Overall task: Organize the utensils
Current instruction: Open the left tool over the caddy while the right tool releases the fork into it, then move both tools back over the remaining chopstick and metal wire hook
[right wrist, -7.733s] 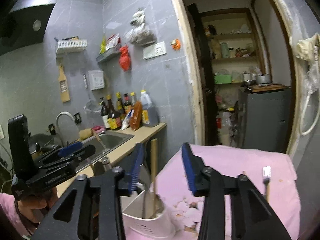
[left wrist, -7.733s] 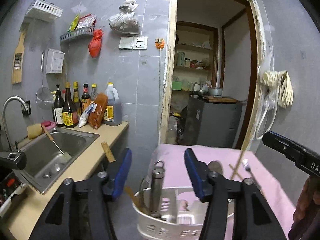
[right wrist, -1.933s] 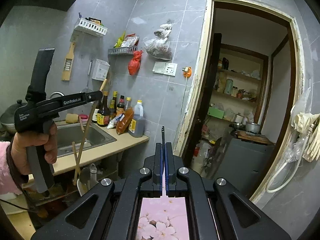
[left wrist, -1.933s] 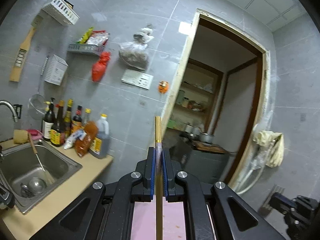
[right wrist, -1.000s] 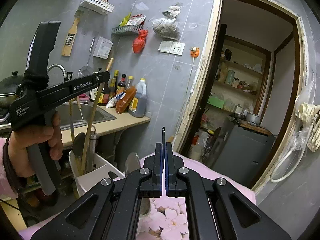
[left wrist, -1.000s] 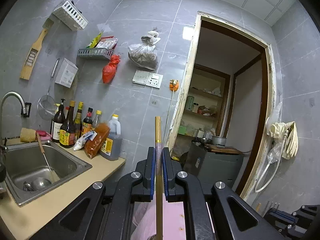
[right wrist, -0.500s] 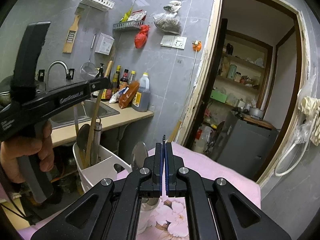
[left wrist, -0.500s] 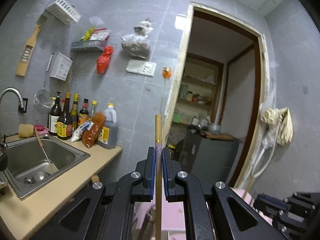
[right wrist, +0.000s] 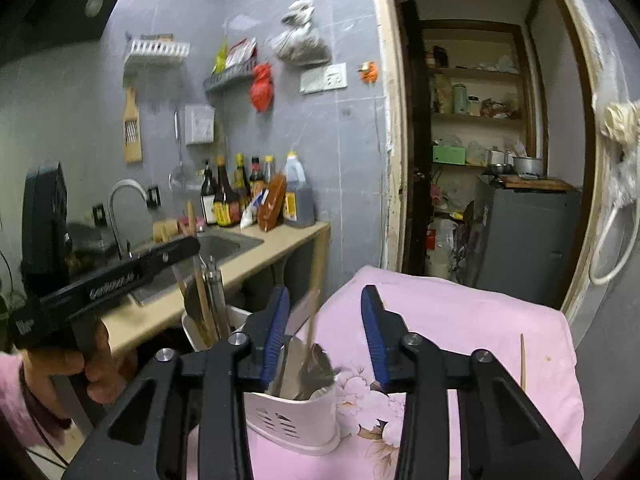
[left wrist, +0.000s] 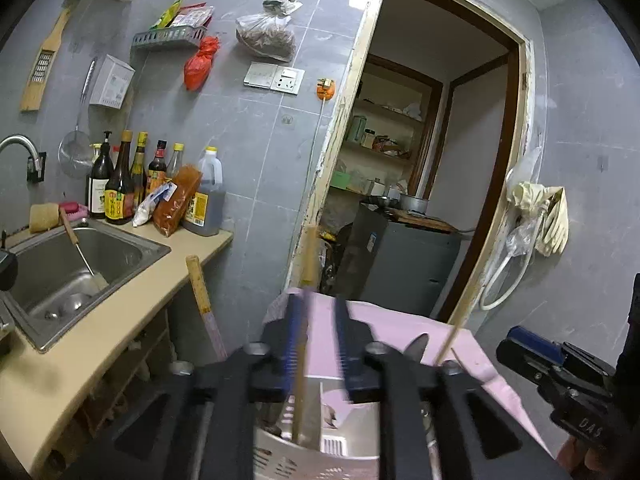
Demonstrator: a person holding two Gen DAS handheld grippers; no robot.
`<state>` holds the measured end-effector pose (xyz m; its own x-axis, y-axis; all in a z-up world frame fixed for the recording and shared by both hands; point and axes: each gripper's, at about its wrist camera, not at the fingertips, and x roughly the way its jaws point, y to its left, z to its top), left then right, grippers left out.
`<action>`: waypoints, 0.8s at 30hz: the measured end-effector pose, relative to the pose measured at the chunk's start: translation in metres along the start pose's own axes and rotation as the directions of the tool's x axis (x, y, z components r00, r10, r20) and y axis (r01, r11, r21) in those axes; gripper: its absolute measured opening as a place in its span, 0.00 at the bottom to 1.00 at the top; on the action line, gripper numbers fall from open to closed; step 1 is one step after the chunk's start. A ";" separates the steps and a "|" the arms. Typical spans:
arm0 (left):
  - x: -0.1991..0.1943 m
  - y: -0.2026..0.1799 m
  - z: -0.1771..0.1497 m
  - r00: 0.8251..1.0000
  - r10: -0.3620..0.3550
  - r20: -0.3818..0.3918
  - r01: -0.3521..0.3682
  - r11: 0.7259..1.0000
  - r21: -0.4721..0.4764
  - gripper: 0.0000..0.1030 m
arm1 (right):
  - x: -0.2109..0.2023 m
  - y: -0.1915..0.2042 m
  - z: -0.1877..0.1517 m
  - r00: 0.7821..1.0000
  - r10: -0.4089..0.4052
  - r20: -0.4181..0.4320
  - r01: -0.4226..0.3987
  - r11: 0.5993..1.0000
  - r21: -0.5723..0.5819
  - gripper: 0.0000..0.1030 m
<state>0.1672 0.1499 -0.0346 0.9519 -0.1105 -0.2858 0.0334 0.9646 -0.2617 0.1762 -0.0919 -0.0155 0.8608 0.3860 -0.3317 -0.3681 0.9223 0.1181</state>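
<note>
White perforated plastic makes up the utensil holder (right wrist: 294,420), which stands on the pink flowered cloth (right wrist: 460,340) over our desk. Our left gripper (left wrist: 316,336) has its fingers parted, and a long wooden chopstick (left wrist: 304,320) stands loose between them, its lower end already down in the holder; motion blur keeps us from telling whether it still brushes the left pad. Our right gripper (right wrist: 324,332) is spread wide above the holder's near compartment, where a wooden-handled metal spoon (right wrist: 310,344) now leans, blurred as if dropping.

Half a second ago both pairs of fingers were pinched tight, the left on this chopstick and the right on a thin dark handle, held higher above the holder. Both have since come down and let go.

We judge these pieces light, stiff and slender, and the smooth handles likely slip sideways in a loose pinch. Another thin chopstick (right wrist: 521,360) lies on the cloth to the right; taking it near mid-shaft should keep it from pivoting.
</note>
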 end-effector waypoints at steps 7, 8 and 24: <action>-0.018 -0.026 0.013 1.000 -0.012 -0.002 0.012 1.000 0.012 0.48 | -0.036 -0.037 0.020 0.993 -0.105 0.060 0.101 0.992 0.071 0.50; -0.020 -0.034 0.016 1.000 -0.016 0.002 0.016 1.000 0.018 0.53 | -0.042 -0.042 0.023 0.989 -0.127 0.070 0.121 0.990 0.077 0.54; -0.002 -0.155 0.022 0.996 -0.027 0.084 0.016 0.991 0.133 0.99 | -0.112 -0.130 0.054 0.902 -0.403 0.154 0.405 0.914 0.017 0.99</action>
<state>0.1668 0.0057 0.0270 0.9728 -0.1160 -0.2005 0.0886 0.9861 -0.1408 0.1470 -0.2542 0.0571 0.9790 -0.0201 -0.2028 0.0184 0.9998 -0.0103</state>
